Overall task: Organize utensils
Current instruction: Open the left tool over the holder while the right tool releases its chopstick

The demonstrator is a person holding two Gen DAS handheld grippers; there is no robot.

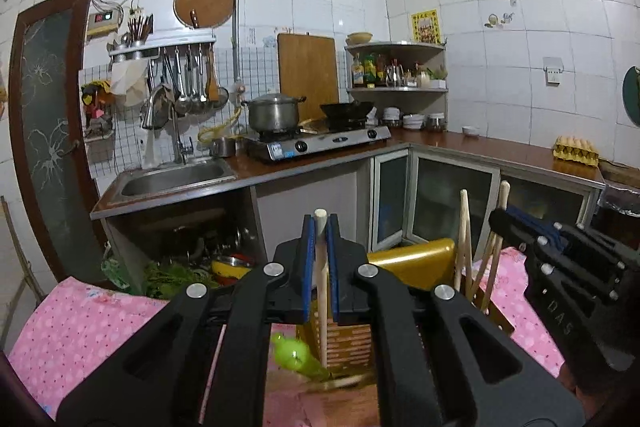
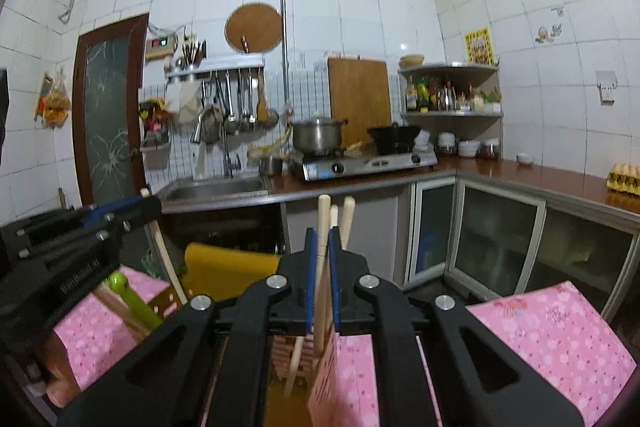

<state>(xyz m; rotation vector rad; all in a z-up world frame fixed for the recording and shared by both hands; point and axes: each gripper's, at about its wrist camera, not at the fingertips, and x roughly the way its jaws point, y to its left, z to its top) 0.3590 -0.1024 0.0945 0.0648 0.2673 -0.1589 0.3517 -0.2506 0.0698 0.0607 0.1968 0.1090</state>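
A wooden stick [image 1: 321,267] is clamped upright in the left tool [image 1: 321,251], its long axis vertical and its lower end reaching down toward the wooden holder [image 1: 348,343] directly below, on the pink-covered bench [image 1: 80,331]. Another stick [image 2: 322,267] is gripped upright by the right tool [image 2: 321,255], above the same holder. A green utensil [image 1: 296,355] lies beside it.

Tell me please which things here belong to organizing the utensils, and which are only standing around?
Job: left tongs shut on a wooden stick; right tongs shut on another wooden utensil; green utensil.

Bystanders: pot, wok, egg tray, sink.
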